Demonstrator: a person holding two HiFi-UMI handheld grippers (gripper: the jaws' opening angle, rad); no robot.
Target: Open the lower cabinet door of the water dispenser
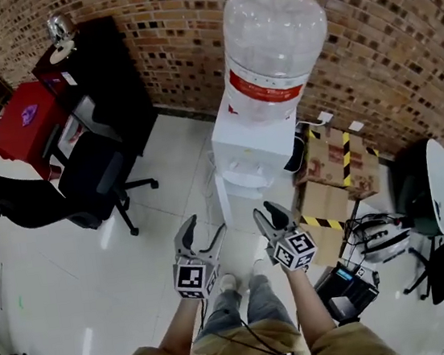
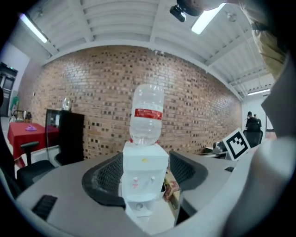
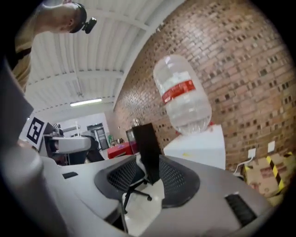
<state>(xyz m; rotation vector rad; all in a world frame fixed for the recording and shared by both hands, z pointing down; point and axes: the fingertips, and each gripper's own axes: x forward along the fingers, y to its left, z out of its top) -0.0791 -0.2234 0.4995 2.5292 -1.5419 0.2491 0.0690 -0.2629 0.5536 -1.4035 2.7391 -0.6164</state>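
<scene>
The white water dispenser [image 1: 250,154] stands against the brick wall with a large clear bottle [image 1: 273,40] on top. Its lower front [image 1: 235,202] is seen only steeply from above, so I cannot make out the cabinet door. My left gripper [image 1: 203,233] hangs in the air in front of it, open and empty; in the left gripper view the dispenser [image 2: 143,169] shows between the spread fingers. My right gripper [image 1: 268,217] is beside it, its jaws open only a narrow gap with nothing in them. The right gripper view aims left of the dispenser [image 3: 199,148].
A black office chair [image 1: 92,177] and a black cabinet [image 1: 103,74] stand to the left, with a red table [image 1: 23,117] further left. Cardboard boxes [image 1: 334,166] sit right of the dispenser. A white-backed chair [image 1: 442,184] and equipment crowd the right.
</scene>
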